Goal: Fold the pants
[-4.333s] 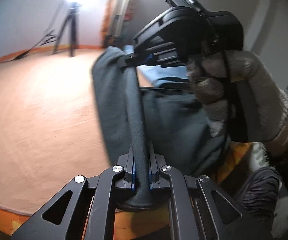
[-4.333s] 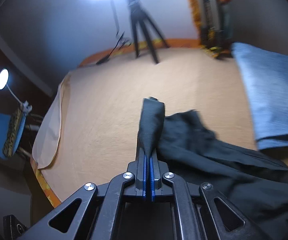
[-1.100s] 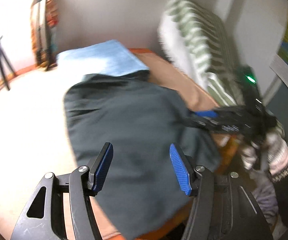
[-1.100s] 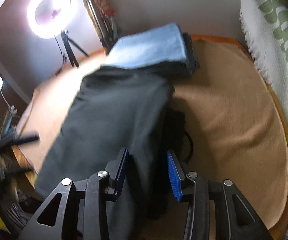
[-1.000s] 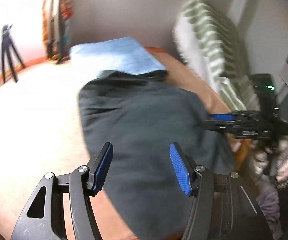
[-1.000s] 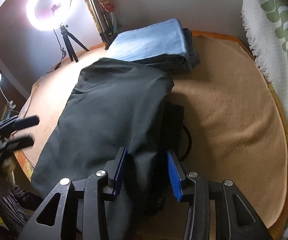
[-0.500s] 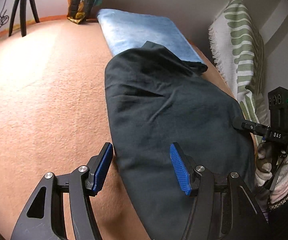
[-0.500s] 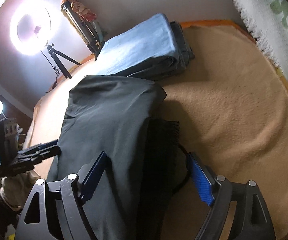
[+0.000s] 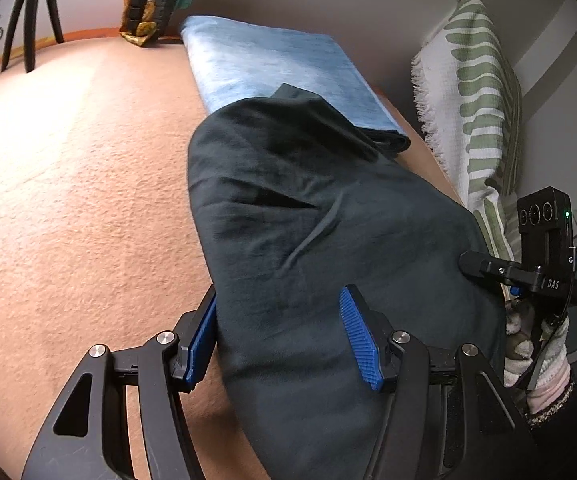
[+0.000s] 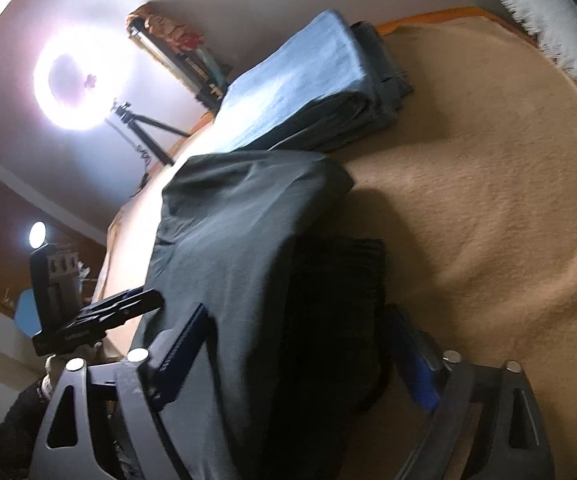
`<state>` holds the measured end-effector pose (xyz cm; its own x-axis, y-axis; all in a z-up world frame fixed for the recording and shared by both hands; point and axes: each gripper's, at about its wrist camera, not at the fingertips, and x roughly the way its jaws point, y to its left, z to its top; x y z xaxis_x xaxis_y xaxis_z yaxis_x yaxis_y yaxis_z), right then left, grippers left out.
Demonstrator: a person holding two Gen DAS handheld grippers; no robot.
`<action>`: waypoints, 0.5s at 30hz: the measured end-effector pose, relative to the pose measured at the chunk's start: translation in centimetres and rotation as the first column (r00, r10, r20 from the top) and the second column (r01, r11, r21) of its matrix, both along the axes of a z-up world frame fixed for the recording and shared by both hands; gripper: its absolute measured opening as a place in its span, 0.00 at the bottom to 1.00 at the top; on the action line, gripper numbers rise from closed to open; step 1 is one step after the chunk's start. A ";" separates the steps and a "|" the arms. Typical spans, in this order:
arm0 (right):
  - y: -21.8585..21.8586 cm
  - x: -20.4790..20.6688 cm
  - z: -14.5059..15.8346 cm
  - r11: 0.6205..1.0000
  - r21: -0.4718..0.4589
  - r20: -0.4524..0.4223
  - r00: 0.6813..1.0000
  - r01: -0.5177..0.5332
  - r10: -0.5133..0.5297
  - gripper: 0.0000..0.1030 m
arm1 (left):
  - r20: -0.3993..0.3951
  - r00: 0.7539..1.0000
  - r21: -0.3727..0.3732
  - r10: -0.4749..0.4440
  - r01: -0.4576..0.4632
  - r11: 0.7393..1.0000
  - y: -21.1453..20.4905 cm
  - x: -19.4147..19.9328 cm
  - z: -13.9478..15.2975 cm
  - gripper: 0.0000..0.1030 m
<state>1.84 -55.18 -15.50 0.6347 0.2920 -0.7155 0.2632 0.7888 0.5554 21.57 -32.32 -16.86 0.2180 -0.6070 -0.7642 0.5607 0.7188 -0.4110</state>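
Dark grey pants [image 9: 320, 232] lie folded lengthwise on a tan blanket [image 9: 68, 208], their far end resting against a folded blue cloth. My left gripper [image 9: 280, 340] hovers open over the near left edge of the pants, blue pads apart and not pressing. In the right wrist view the pants [image 10: 240, 248] cover a darker black layer [image 10: 336, 304]. My right gripper [image 10: 296, 356] straddles the near right edge, its jaws opening, with cloth between them and the pads clear of it. A gloved hand [image 9: 528, 336] holds it at the bed's right side.
A folded stack topped by blue cloth [image 10: 304, 76] lies at the far end. A white pillow with green stripes [image 9: 476, 92] stands along the right wall. A ring light [image 10: 76, 80] on a tripod stands at the far corner. The blanket's edge runs close below both grippers.
Both grippers held the lifted pants seconds ago; the pants now lie flat. Over the last second the right jaws spread wide off the cloth, and both grippers sank closer to the near edge.
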 end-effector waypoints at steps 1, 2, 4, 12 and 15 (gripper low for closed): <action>0.3 0.1 0.0 1.000 -0.008 0.006 1.000 -0.003 0.003 0.86 | -0.002 1.000 -0.004 -0.004 0.004 1.000 -0.1 0.0 0.0 0.57; 0.4 0.1 -0.1 1.000 -0.015 0.013 1.000 -0.011 0.011 0.86 | -0.005 1.000 -0.009 -0.006 0.006 1.000 -0.2 0.1 -0.1 0.57; 0.5 0.2 -0.2 1.000 -0.014 0.027 1.000 -0.014 0.014 0.83 | -0.010 1.000 -0.019 -0.008 0.008 1.000 -0.3 0.1 -0.1 0.57; 0.6 0.6 -1.0 0.997 0.080 0.047 0.999 -0.019 0.016 0.55 | 0.030 0.999 0.005 -0.043 0.043 0.999 -1.6 -0.6 -0.1 0.43; 1.4 1.2 -1.3 0.995 0.091 0.044 0.999 -0.035 0.031 0.45 | 0.031 0.998 0.007 -0.052 0.052 0.999 -2.1 -0.7 -0.1 0.23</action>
<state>3.04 -53.77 -16.78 0.6528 0.3760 -0.6576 0.2128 0.7421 0.6356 20.88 -34.43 -16.98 0.2098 -0.6138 -0.7611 0.6099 0.6905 -0.3888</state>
